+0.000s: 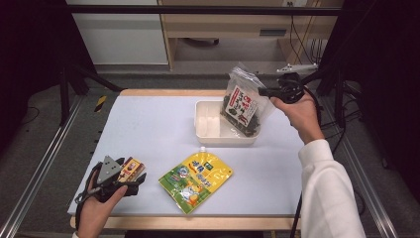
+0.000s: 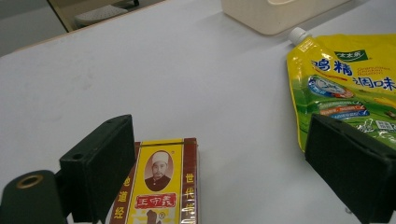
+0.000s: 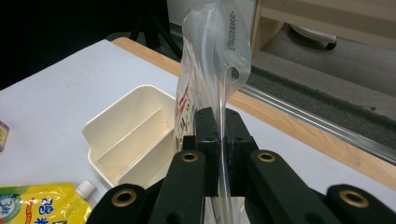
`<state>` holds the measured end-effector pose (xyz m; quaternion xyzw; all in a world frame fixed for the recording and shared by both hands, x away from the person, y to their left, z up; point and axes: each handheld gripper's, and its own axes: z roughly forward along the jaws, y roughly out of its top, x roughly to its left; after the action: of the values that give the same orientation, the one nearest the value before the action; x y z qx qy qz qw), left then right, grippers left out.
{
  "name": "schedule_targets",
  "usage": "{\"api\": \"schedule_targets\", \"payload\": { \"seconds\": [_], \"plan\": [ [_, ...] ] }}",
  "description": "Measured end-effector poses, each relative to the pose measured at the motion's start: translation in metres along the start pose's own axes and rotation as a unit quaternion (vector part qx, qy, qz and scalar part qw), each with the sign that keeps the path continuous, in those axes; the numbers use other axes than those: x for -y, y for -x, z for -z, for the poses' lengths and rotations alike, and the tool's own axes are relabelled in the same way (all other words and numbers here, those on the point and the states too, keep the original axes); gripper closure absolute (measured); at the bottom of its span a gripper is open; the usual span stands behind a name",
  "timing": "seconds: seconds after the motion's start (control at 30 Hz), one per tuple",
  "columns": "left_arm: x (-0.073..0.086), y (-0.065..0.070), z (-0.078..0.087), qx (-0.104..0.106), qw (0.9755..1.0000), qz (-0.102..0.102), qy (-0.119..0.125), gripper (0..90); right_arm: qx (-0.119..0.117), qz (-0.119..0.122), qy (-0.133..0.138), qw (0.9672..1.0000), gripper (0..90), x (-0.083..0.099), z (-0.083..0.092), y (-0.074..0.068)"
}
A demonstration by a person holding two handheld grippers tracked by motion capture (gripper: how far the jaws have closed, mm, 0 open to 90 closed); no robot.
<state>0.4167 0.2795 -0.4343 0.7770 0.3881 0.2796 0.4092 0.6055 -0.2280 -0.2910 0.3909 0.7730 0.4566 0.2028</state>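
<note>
A clear bag of dark seaweed (image 1: 241,105) with a red-and-white label hangs over the right half of the cream tray (image 1: 204,133). My right gripper (image 1: 264,91) is shut on the bag's upper right edge; in the right gripper view the clear bag (image 3: 212,60) rises from between the closed jaws above the tray (image 3: 114,113). My left gripper (image 1: 132,176) rests open at the table's front left, its jaws wide apart on either side of a small yellow-and-brown box (image 1: 131,168). The box (image 2: 159,191) lies by the left jaw in the left gripper view.
A yellow spouted pouch (image 1: 196,180) lies flat at the front middle of the white table (image 1: 148,124); the pouch (image 2: 345,88) also appears in the left gripper view. The tray has a divider inside. Dark frame posts stand on both sides.
</note>
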Motion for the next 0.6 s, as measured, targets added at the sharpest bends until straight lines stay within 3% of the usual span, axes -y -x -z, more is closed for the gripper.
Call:
{"api": "schedule_targets", "payload": {
  "seconds": [0.17, 0.23, 0.33, 0.4, 0.43, 0.6],
  "plan": [
    [0.0, 0.001, 0.0, 0.001, 1.0, -0.002, 0.0, 8.3, -0.009, -0.011, 0.004, 0.9999, 84.5, 0.001, 0.001, 0.0],
    [0.0, 0.001, 0.0, 0.001, 1.0, -0.003, -0.001, 8.3, -0.012, -0.016, 0.011, 0.9997, 79.5, 0.003, 0.002, 0.0],
    [0.0, 0.001, 0.0, 0.001, 1.0, -0.003, 0.0, 8.3, -0.008, -0.021, 0.025, 0.9994, 59.4, 0.004, 0.007, -0.003],
    [0.0, 0.001, 0.0, 0.001, 1.0, -0.004, -0.001, 8.3, -0.002, -0.022, 0.029, 0.9994, 55.3, 0.004, 0.009, -0.004],
    [0.0, 0.001, 0.0, 0.001, 1.0, -0.005, -0.001, 8.3, 0.01, -0.026, 0.039, 0.9989, 44.4, 0.005, 0.017, -0.007],
    [-0.001, 0.003, -0.001, -0.001, 0.9999, -0.011, -0.002, 8.2, 0.026, -0.018, 0.06, 0.9977, 33.6, 0.008, 0.032, -0.014]
  ]
}}
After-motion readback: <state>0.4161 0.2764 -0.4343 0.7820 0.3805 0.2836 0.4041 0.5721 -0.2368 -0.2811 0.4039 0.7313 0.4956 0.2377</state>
